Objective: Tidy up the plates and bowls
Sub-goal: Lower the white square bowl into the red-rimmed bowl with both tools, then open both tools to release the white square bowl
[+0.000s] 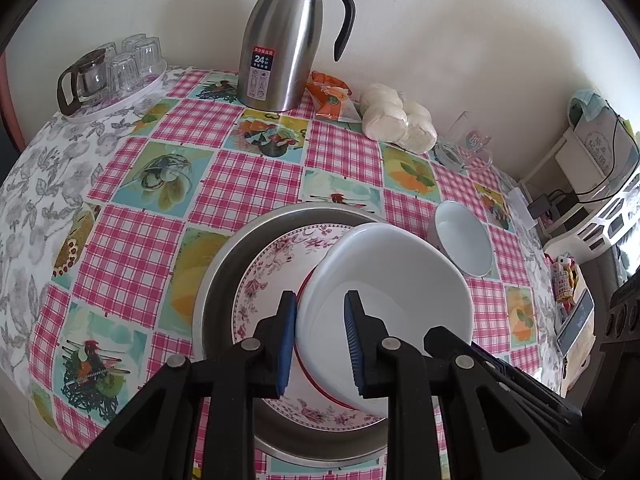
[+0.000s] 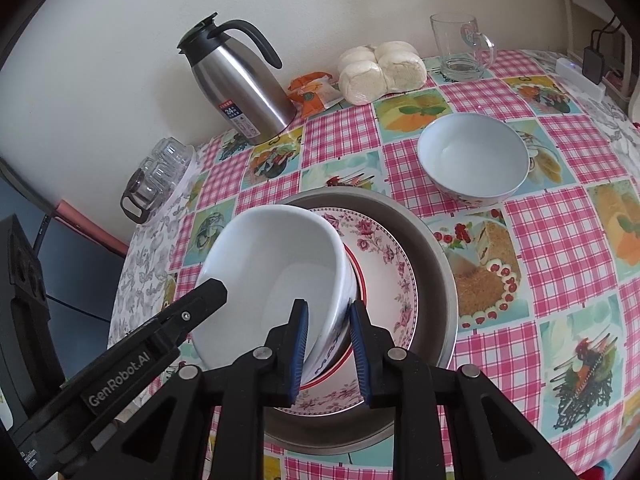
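Observation:
A large white bowl [image 1: 384,280] is held tilted over a stack: a metal basin [image 1: 216,276] holding a pink floral plate [image 1: 276,264] and a red-rimmed plate [image 1: 308,364]. My left gripper [image 1: 320,340] straddles the bowl's left rim, its fingers on either side of the wall. My right gripper [image 2: 328,352] straddles the opposite rim of the same bowl [image 2: 276,264], above the floral plate [image 2: 388,256] and basin [image 2: 436,276]. The gaps are narrow; whether the pads press the rim is unclear. A second white bowl [image 2: 472,160] stands alone to the right; it also shows in the left wrist view [image 1: 464,236].
At the back stand a steel thermos jug [image 1: 280,44], an orange packet [image 1: 328,96], wrapped buns [image 1: 396,116] and a glass mug [image 2: 460,48]. A tray of glasses [image 1: 116,72] sits at the back left. Shelves with clutter [image 1: 592,184] stand beyond the table's right edge.

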Demonstrator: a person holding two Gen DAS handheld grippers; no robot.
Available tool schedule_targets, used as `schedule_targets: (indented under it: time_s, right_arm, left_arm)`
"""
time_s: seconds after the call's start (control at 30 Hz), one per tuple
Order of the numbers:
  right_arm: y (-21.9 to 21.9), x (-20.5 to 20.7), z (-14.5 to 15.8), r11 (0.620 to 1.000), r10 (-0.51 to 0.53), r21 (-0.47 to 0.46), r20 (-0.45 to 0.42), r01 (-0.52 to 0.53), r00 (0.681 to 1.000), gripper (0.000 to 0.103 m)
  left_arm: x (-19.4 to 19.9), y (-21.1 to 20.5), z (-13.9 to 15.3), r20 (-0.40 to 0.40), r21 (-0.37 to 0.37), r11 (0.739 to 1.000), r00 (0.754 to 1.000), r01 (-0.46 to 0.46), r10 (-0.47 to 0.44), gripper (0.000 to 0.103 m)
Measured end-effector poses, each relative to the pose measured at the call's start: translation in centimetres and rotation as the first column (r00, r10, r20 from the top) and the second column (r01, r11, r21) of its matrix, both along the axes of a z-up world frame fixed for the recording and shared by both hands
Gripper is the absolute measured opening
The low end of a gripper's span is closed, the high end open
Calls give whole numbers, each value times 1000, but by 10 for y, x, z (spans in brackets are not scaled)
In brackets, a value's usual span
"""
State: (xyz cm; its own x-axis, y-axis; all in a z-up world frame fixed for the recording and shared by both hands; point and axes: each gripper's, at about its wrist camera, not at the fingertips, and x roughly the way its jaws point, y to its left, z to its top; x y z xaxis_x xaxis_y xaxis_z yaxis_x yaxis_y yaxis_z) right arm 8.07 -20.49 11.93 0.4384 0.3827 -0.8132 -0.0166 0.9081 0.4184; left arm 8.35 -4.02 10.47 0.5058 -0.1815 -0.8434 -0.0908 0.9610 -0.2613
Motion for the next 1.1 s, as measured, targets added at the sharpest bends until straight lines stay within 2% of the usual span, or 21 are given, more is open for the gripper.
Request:
schedule_targets:
  time_s: [0.83,1.1]
  right_arm:
    - [-8,-3,10,1000,-10,22,29,10,1000,25]
    - [-11,-5,24,1000,-18,-14,86,19,996,24]
  left_arm:
    - [-1,1,3,6,-16,1000,1000,-5,6,24]
    - [-5,12,13,39,-15,999,998,-51,52,26]
